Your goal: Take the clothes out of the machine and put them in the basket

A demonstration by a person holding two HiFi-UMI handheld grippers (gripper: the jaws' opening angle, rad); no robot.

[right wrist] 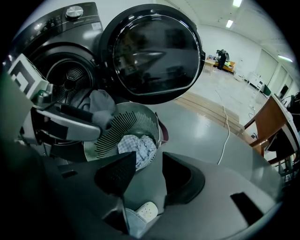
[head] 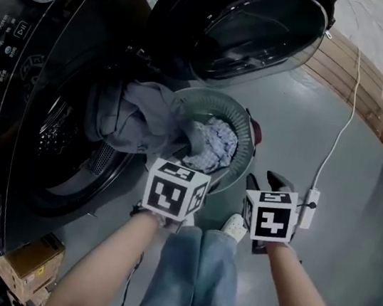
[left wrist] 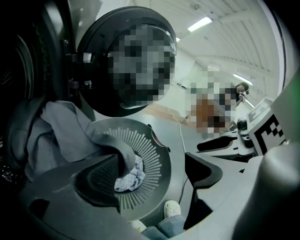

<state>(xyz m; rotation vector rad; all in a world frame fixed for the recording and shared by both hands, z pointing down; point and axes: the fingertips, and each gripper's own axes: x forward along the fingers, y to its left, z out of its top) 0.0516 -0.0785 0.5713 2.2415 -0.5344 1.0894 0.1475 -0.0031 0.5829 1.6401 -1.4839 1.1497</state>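
The grey garment (head: 136, 115) trails from the washing machine (head: 41, 53) over the rim of the basket (head: 230, 112), nearest the left gripper (left wrist: 150, 178), spread wide and empty; the right gripper (right wrist: 143, 176), part-open, holds nothing.

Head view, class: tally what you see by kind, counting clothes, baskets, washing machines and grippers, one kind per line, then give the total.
Clothes: 2, the grey garment and the checked cloth
Basket: 1
Washing machine: 1
Grippers: 2, the left gripper and the right gripper
Total: 6
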